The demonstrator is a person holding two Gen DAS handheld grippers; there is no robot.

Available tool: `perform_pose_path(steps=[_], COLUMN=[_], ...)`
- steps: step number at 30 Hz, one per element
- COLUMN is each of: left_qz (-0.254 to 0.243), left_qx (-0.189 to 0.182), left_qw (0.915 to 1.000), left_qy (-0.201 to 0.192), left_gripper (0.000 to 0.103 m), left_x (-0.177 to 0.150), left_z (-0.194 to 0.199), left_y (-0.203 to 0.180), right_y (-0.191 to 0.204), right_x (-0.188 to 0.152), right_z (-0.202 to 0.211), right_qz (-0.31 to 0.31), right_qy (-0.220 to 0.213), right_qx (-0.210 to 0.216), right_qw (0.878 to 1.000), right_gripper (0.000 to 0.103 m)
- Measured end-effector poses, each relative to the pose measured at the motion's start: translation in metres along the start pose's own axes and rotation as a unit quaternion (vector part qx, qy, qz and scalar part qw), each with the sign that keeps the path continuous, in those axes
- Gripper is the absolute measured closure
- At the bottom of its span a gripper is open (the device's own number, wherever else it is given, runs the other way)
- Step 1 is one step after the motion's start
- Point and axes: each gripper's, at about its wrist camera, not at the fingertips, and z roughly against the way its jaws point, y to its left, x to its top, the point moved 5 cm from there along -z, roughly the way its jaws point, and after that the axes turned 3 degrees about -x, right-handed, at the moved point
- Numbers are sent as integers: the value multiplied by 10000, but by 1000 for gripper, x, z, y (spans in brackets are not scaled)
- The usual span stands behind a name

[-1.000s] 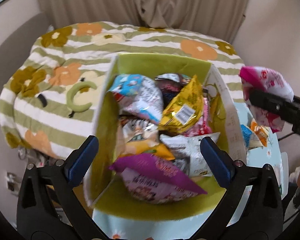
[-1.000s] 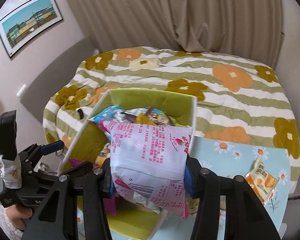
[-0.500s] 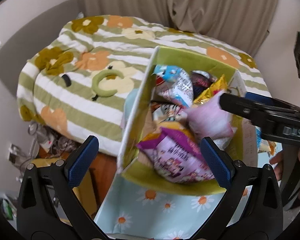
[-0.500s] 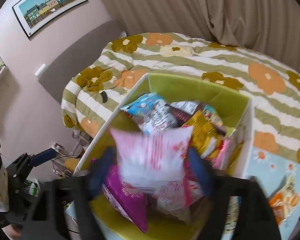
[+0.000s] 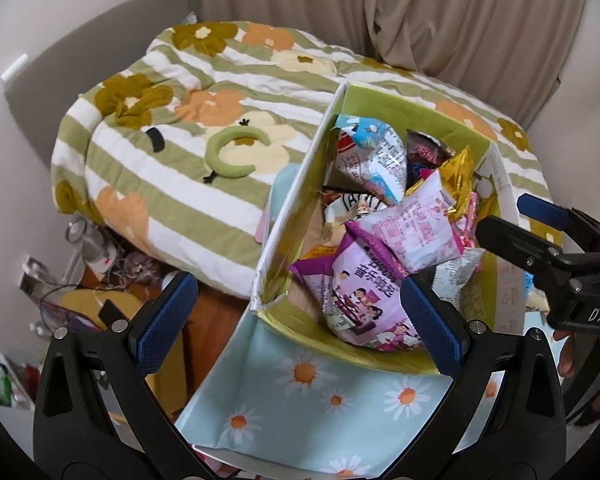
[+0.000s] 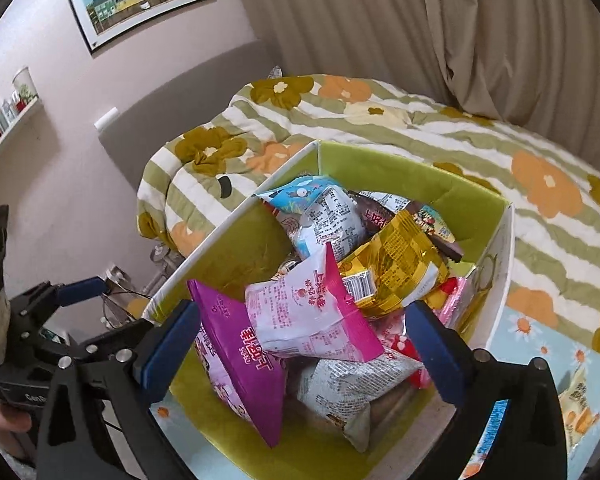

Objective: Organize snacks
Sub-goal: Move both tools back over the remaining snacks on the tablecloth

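Note:
A white box (image 6: 400, 172) with a green lining stands on the daisy cloth, full of snack packets. A pink-and-white packet (image 6: 300, 320) lies loose on top of the pile, over a purple packet (image 6: 236, 344) and beside a yellow one (image 6: 396, 264). My right gripper (image 6: 302, 316) hangs above the box with its jaws opening; the pink packet shows between the pads, which do not touch it. The left wrist view shows the same pink packet (image 5: 412, 224), with the right gripper (image 5: 540, 232) at the box's right side. My left gripper (image 5: 296, 284) is open and empty near the box's front left corner.
Behind the box lies a bed with a striped floral quilt (image 5: 180, 140), backed by beige curtains. A daisy-print cloth (image 5: 320, 400) covers the table, with several loose snack packets (image 6: 580, 404) on its right part. Cluttered floor (image 5: 100, 264) lies left of the table.
The pink-and-white packet has left my right gripper's pads and dropped onto the pile in the box; the right jaws have spread wide. My left gripper has shifted left, off the box.

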Motion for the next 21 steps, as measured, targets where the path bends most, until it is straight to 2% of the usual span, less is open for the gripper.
perform_pose_path(steps=[5,11,18,21], left_qz=[-133,-516,-1124,-1376], left_qx=[-203,-635,-1171,-1417], left_qw=[9997,9963,9862,9798], left_qy=[-84,-251,-338,-319], left_gripper=[2,2,2,2], left_x=[-5,-8,-24,-33], left_z=[10,37,60,64], left_y=[-3,-20,-47,-65], right_y=[7,10,5,-2], right_x=[-6,-19,-52,-76], right_z=[22,60,118,145], right_qz=[1,-419,-1018,-1262], right_qy=[-128,-314,-699,-776], right_qx=[-251,-468,-1045,-1459], right_qw=[9996,9975,9868,9781], right_gripper=[1,1,1,1])
